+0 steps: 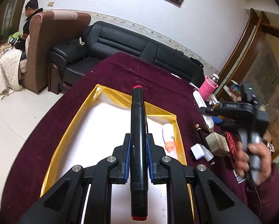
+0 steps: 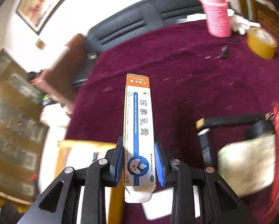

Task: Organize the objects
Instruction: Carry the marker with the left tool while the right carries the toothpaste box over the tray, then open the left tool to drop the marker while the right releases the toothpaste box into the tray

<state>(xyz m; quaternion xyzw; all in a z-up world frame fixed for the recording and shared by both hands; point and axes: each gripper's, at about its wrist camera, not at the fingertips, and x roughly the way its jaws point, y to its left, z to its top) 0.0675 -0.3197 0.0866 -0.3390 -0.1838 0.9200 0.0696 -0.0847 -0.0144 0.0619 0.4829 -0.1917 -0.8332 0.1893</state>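
My left gripper [image 1: 138, 140] is shut on a black marker [image 1: 138, 130] with red ends, held above a gold-walled box [image 1: 77, 119] with a white floor. A white tube with an orange cap [image 1: 169, 137] lies in the box at the right. My right gripper [image 2: 138, 147] is shut on a white, blue and orange ointment carton [image 2: 138, 128] above the maroon tablecloth [image 2: 195, 78]. The right gripper also shows in the left wrist view [image 1: 210, 116], held in a hand to the right of the box. A corner of the gold box [image 2: 83, 145] shows lower left in the right wrist view.
Right of the box lie a white charger [image 1: 197, 151], a small cardboard box [image 1: 217, 143] and a red packet [image 1: 231, 145]. A pink knitted bottle holder [image 2: 217, 16], a tape roll [image 2: 261, 43] and a small black item [image 2: 225, 51] stand at the far side. A black sofa [image 1: 120, 43] lies behind the table.
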